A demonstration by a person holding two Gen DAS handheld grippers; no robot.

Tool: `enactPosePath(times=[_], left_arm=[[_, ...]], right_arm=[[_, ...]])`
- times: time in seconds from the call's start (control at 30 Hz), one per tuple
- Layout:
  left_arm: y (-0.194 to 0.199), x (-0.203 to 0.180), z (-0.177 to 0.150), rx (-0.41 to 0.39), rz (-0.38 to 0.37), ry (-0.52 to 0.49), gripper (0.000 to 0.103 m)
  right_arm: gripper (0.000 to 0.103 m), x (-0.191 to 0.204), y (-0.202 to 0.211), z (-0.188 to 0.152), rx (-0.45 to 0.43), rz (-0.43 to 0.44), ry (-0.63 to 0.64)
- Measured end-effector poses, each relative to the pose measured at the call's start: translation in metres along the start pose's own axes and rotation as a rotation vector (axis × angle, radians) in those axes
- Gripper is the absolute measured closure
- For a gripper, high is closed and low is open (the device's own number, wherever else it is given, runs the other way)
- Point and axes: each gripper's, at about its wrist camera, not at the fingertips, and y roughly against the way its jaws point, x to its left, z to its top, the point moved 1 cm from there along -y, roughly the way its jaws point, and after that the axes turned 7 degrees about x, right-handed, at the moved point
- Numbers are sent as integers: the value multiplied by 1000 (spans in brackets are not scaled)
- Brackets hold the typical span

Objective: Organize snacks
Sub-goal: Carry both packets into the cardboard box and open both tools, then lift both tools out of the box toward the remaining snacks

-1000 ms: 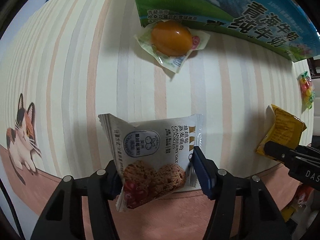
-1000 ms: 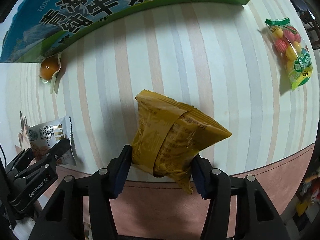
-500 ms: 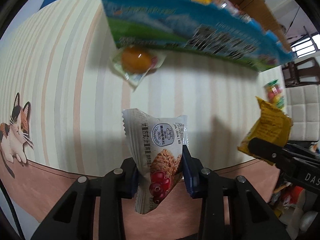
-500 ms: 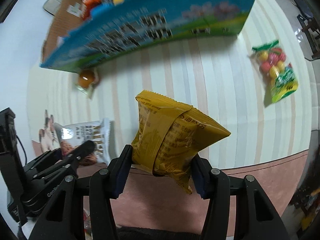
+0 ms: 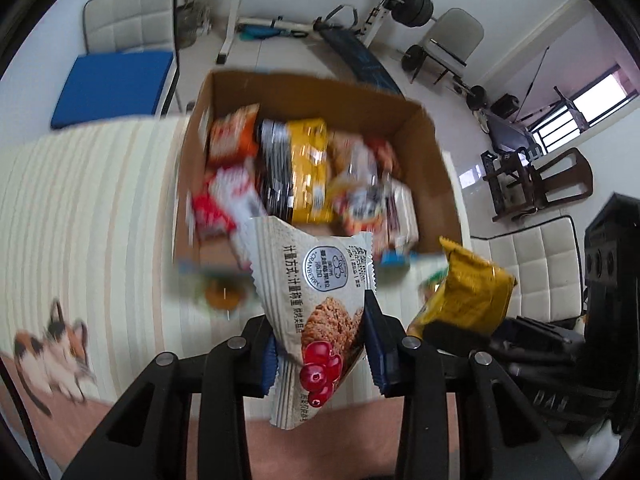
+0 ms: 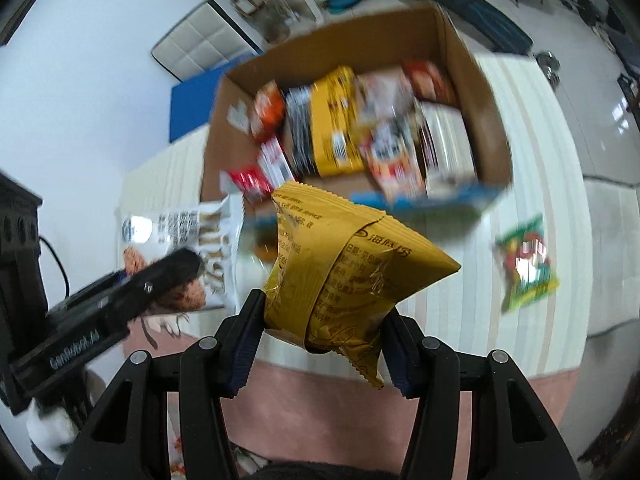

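Note:
My left gripper (image 5: 322,340) is shut on a white cranberry cookie packet (image 5: 316,304) and holds it in the air in front of the open cardboard box (image 5: 436,168), which is full of snack packs. My right gripper (image 6: 322,332) is shut on a yellow snack bag (image 6: 340,272), also lifted before the box (image 6: 480,92). Each gripper's packet shows in the other view: the yellow bag (image 5: 468,296) at the right, the cookie packet (image 6: 180,240) at the left. An orange jelly cup (image 5: 222,296) lies on the table by the box's near wall.
A green bag of coloured candies (image 6: 524,264) lies on the striped tablecloth (image 5: 80,220) right of the box. A cat picture (image 5: 52,352) marks the cloth's left edge. Chairs, a blue pad and a weight bench stand on the floor beyond the table.
Both grippers have risen with their packets and tilted forward. The view now looks down into the open box instead of at its printed side.

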Motion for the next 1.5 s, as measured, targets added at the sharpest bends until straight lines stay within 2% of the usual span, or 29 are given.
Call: enactPosePath(times=[0.1, 0.23, 0.33, 0.47, 0.57, 0.6, 0.67, 0.7, 0.73, 1.0, 1.2, 1.5], left_arm=[[2, 17, 25, 19, 4, -3, 70], [-36, 37, 69, 108, -14, 24, 70], [-59, 48, 88, 169, -17, 51, 70], [-81, 49, 99, 233, 0, 38, 69], [-98, 48, 99, 302, 16, 30, 69], [-103, 48, 98, 323, 13, 32, 67], [-110, 48, 99, 346, 45, 27, 48], [-111, 47, 99, 345, 60, 18, 29], [-111, 47, 99, 341, 59, 16, 18], [-94, 48, 89, 272, 86, 5, 18], [-78, 48, 76, 212, 118, 5, 17], [-38, 39, 42, 60, 204, -9, 18]], right_arm=[[46, 4, 3, 29, -9, -9, 15], [46, 5, -19, 66, 16, -11, 8], [46, 1, -35, 84, 44, -16, 1], [46, -7, -60, 101, 80, -36, -17], [44, -15, -81, 109, 132, 0, -43], [42, -18, -87, 110, 151, 1, -56], [11, -25, -96, 113, 186, -6, -79], [10, -28, -98, 114, 189, -17, -84], [10, -30, -97, 114, 186, -36, -82], [10, -42, -89, 109, 175, -107, -80], [10, -42, -65, 104, 125, -182, -60], [10, -32, -26, 82, 8, -261, -1]])
